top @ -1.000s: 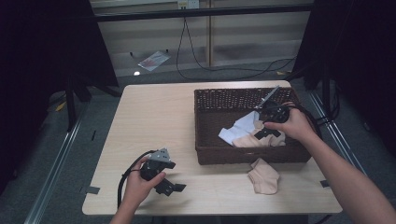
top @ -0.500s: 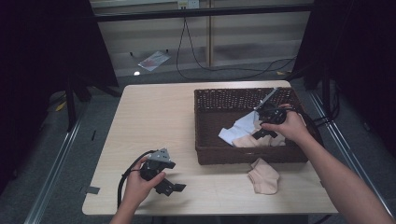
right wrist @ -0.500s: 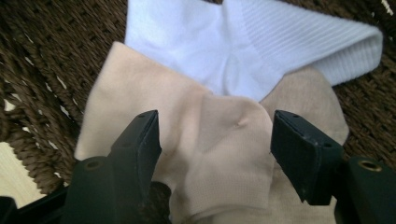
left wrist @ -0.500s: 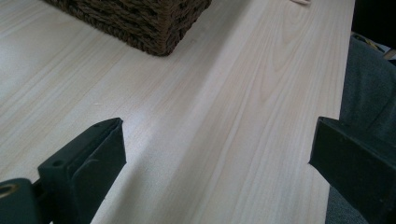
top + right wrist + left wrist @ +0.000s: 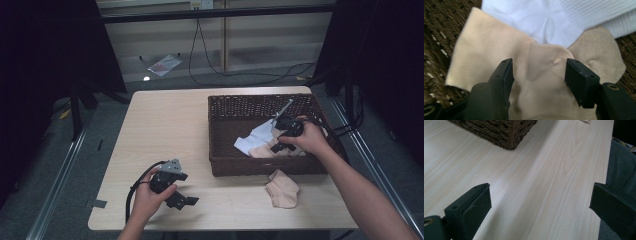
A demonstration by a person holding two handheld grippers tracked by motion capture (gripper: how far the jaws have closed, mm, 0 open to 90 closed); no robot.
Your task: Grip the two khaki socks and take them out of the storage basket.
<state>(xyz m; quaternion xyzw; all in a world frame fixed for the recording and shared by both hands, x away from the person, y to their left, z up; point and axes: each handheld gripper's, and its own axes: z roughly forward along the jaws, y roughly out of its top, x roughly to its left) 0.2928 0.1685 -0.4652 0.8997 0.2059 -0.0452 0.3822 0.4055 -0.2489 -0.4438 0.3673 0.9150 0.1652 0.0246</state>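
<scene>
The desk [image 5: 165, 125] carries a wicker basket [image 5: 250, 106] on its right half. In the basket lie a white sock [image 5: 554, 20] and, partly over it, a beige sock [image 5: 489, 52]; a second beige sock [image 5: 282, 188] lies on the desk just in front of the basket. The right claw [image 5: 537, 72] is down in the basket, its jaws half open astride a raised fold of the beige sock; they have just been closing, but the pads do not yet press the cloth. The step looks like picking this sock out. Next it needs the pinch finished, then a lift over the rim. The left claw [image 5: 539, 202] rests wide open and empty above bare desk. No writing or brand is readable.
</scene>
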